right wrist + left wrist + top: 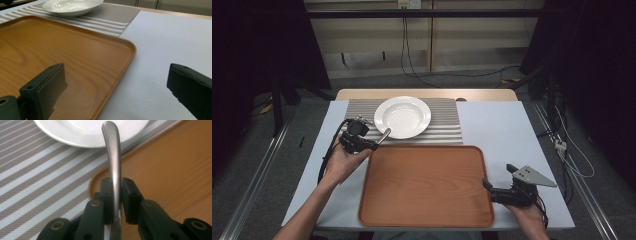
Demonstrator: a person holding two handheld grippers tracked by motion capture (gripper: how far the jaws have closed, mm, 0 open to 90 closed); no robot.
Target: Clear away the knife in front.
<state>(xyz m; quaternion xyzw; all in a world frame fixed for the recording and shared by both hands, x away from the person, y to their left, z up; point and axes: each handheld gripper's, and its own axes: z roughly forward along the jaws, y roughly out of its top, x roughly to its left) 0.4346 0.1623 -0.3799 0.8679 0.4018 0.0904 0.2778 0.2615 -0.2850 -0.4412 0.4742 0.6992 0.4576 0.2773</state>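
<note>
My left gripper is shut on the handle of a metal utensil, held at the far left corner of the wooden tray. In the left gripper view the handle rises between the jaws of that gripper, its tip over the rim of the white plate; the utensil's working end is hidden below. The plate rests on a striped placemat. My right gripper stands open by the tray's right rim, its jaws wide apart with nothing between them.
The tray is bare and lies on a white table cover. The placemat and the plate sit beyond the tray's far edge. Cables trail on the floor behind and to the right of the table.
</note>
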